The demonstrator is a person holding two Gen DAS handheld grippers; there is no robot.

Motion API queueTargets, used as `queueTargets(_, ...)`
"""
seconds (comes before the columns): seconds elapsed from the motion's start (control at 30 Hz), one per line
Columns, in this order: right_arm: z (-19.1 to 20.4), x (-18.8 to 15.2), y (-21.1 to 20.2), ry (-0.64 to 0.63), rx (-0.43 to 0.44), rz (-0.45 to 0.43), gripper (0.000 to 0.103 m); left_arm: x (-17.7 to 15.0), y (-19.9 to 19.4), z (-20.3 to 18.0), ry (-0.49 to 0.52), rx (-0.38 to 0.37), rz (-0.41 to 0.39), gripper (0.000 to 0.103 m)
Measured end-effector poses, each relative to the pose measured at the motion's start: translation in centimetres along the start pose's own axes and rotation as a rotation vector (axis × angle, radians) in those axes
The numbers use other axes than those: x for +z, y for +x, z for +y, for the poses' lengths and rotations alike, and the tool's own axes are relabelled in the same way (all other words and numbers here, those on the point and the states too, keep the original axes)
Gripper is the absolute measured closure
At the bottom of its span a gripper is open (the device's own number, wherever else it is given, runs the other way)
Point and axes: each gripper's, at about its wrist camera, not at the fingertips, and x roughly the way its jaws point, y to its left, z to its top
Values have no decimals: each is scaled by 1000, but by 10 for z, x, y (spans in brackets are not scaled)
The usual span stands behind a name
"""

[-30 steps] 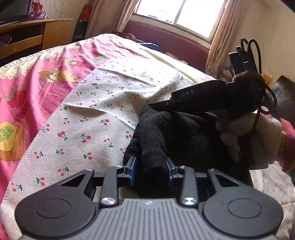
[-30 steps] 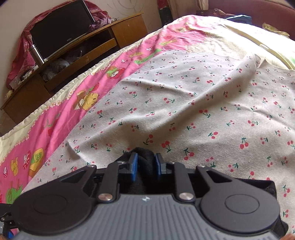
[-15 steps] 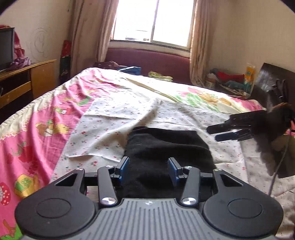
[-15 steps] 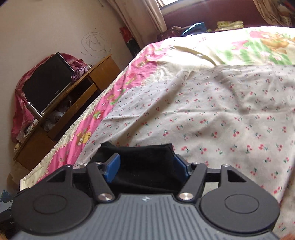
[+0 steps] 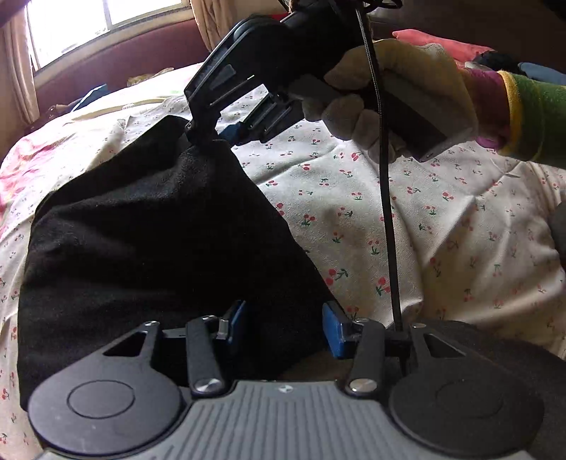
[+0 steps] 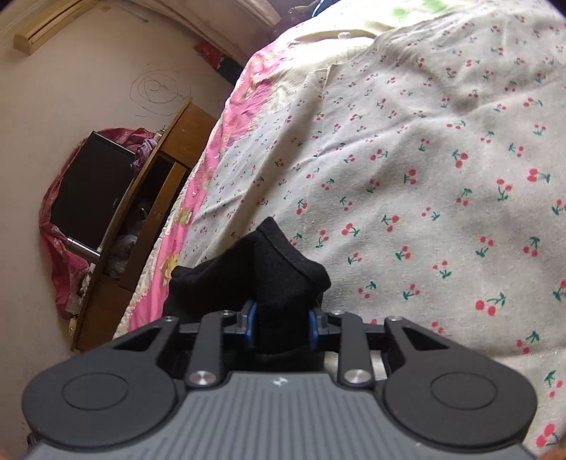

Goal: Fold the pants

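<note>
The black pants (image 5: pixel 148 247) lie on the cherry-print sheet (image 5: pixel 406 212) on the bed. My left gripper (image 5: pixel 284 327) is open, its blue pads either side of the pants' near edge, not pinching. My right gripper (image 6: pixel 281 323) is shut on a bunched corner of the pants (image 6: pixel 279 269) and lifts it. In the left wrist view the right gripper (image 5: pixel 215 136), held by a gloved hand (image 5: pixel 389 99), pinches the far corner of the pants and pulls the cloth up.
A pink cartoon bedspread (image 6: pixel 219 155) lies under the sheet toward the bed's edge. A wooden TV stand (image 6: pixel 148 198) with a black TV (image 6: pixel 88 187) stands beside the bed. A window (image 5: pixel 99 24) and maroon headboard (image 5: pixel 116 67) are at the far end.
My right gripper, open half a second ago, has shut on the pants corner and lifted it. My left gripper stays open and has dropped low over the pants' near edge.
</note>
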Motion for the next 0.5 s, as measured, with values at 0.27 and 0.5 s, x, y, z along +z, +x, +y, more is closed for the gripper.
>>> queueTargets(0.27, -17, 23, 40, 17, -78, 20, 88, -10, 0, 5, -44, 7, -22, 49)
queueTargets(0.5, -12, 23, 5, 0, -36, -11, 72, -5, -18, 4, -67, 4, -46, 49)
